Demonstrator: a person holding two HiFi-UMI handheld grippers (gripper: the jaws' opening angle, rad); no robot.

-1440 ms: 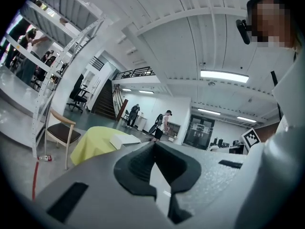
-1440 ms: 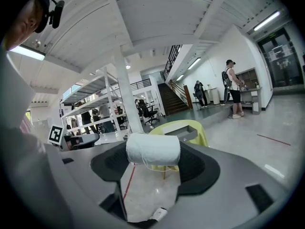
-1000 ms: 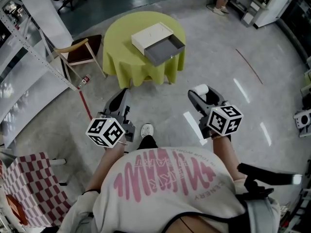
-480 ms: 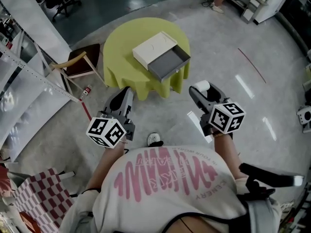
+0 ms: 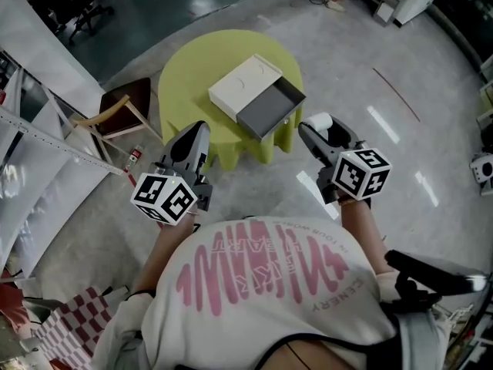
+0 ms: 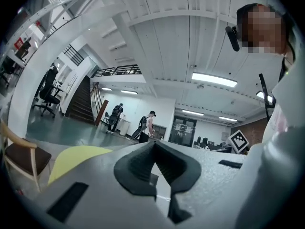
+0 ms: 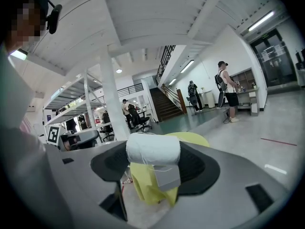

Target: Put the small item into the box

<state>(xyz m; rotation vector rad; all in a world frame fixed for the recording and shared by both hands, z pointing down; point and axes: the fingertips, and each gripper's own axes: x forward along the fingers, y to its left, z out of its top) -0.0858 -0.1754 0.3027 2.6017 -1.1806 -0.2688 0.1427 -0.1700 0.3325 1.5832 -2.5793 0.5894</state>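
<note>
Because the white roll (image 7: 152, 149) held between the fingers of my right gripper (image 7: 153, 166) looks soft and light, I judge a gentle mid-body squeeze enough, the box (image 5: 258, 99) ahead of them, my left gripper (image 6: 155, 166) closed on nothing.

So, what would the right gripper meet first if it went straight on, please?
The right gripper would probably meet the grey drawer at the yellow table's edge; depth is unclear.

A large open workspace, part office and part lab: polished concrete floor (image 5: 431, 114), white beamed ceiling (image 6: 167, 37) with strip lights (image 6: 214, 79), and a staircase (image 6: 81, 106) rising to a railed gallery (image 6: 116, 71). Office chairs (image 6: 47, 97), metal racks (image 5: 54, 141) and people (image 6: 148, 126) with backpacks stand at its edges.
</note>
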